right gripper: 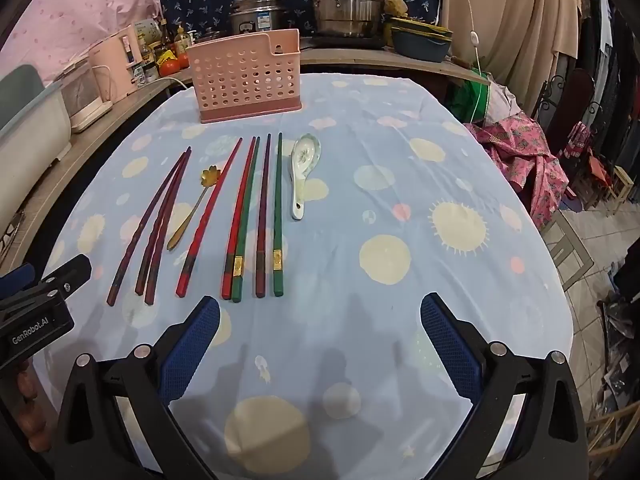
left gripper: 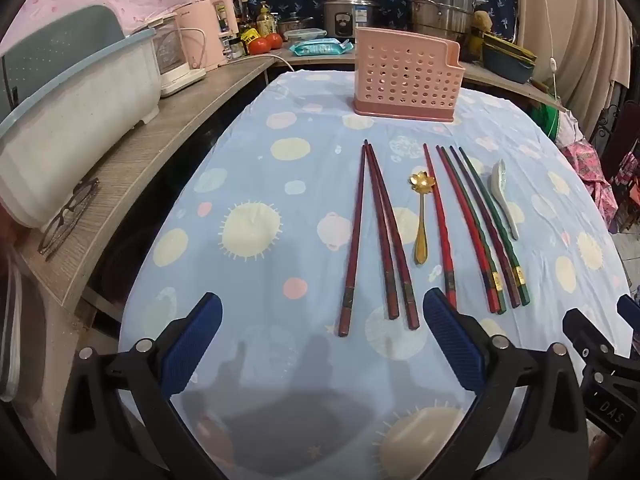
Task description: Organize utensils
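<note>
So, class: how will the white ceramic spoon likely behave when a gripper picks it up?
The ceramic spoon looks glazed, so probably slippery between the pads. It looks like ceramic, so likely stiff but chippable if dropped. Its curved bowl may rock when nudged.

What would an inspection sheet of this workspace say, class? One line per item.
Surface: table under a blue spotted cloth, flat.
Job's things: pink holder upright at the far edge; chopsticks in a row before it; gold spoon among them; white spoon at the right end.
Clutter: glasses on the side shelf.
Grippers: left claw open, empty; right claw open, empty.
Cables: white cord hanging at the right.
Surroundings: pots, tomatoes, tub.
</note>
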